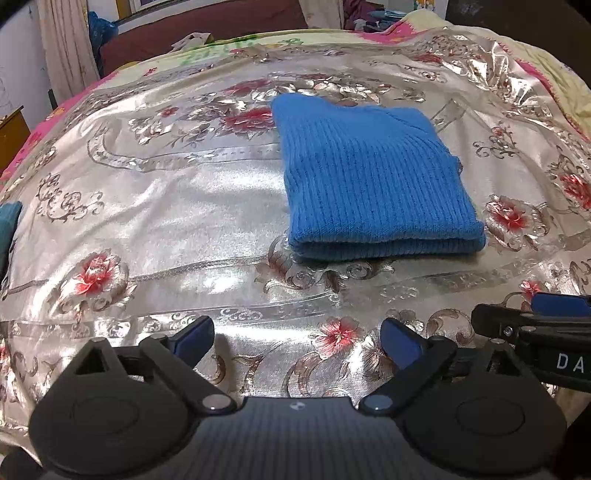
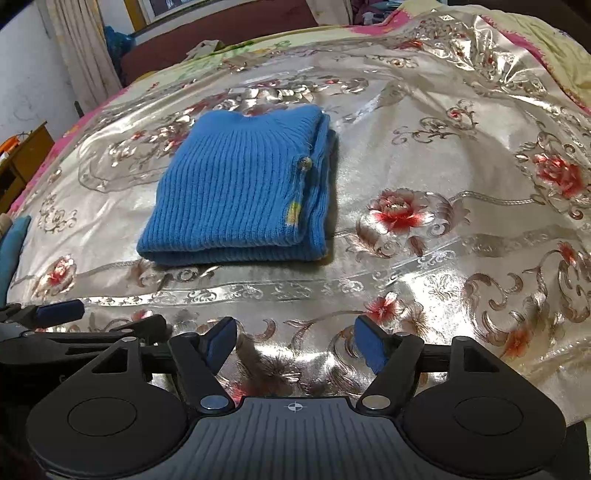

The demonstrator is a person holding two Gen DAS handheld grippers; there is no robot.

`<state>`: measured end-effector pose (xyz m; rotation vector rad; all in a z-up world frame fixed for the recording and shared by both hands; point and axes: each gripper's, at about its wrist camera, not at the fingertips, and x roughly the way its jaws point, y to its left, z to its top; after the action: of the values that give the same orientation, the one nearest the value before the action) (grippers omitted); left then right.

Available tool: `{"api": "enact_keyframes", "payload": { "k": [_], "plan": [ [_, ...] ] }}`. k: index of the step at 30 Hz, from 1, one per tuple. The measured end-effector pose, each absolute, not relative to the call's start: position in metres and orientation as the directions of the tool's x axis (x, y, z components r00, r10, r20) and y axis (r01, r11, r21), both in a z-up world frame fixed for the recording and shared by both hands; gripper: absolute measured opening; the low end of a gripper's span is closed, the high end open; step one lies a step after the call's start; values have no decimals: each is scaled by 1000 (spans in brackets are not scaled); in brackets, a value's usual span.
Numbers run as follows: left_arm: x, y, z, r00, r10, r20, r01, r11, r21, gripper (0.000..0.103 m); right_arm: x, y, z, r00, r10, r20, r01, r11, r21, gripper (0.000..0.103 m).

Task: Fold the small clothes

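Observation:
A small blue ribbed knit garment (image 1: 369,181) lies folded into a flat rectangle on a shiny silver floral bedspread (image 1: 166,206). In the right wrist view the same blue garment (image 2: 240,188) shows a small button and a yellow patch near its right edge. My left gripper (image 1: 297,339) hovers near the bed's front, short of the garment, open with nothing between its blue pads. My right gripper (image 2: 295,339) stands beside it, also open and empty. The right gripper's finger (image 1: 554,306) shows at the right edge of the left wrist view, and the left gripper's finger (image 2: 59,312) at the left edge of the right wrist view.
A teal cloth (image 2: 13,243) lies at the bed's left edge. Beyond the bedspread is a pink and yellow blanket (image 1: 550,62), a dark red headboard (image 1: 207,33), a curtain (image 1: 62,44) and a wooden cabinet (image 2: 22,155) at the left.

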<state>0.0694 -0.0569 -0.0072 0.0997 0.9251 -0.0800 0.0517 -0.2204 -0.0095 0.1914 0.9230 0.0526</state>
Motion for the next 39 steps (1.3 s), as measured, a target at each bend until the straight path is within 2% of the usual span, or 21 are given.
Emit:
{"api": "enact_keyframes", "payload": {
  "k": [10,39],
  "plan": [
    [68,-59,-5,595,7,-803,108,990,88,103,50,-218,-12,596,106,-796,42,986,163,72],
    [64,-58,-4,590,5,-807,104,991,82,102,47,-218,-10,600,97,-794,48,987,157,72]
  ]
}}
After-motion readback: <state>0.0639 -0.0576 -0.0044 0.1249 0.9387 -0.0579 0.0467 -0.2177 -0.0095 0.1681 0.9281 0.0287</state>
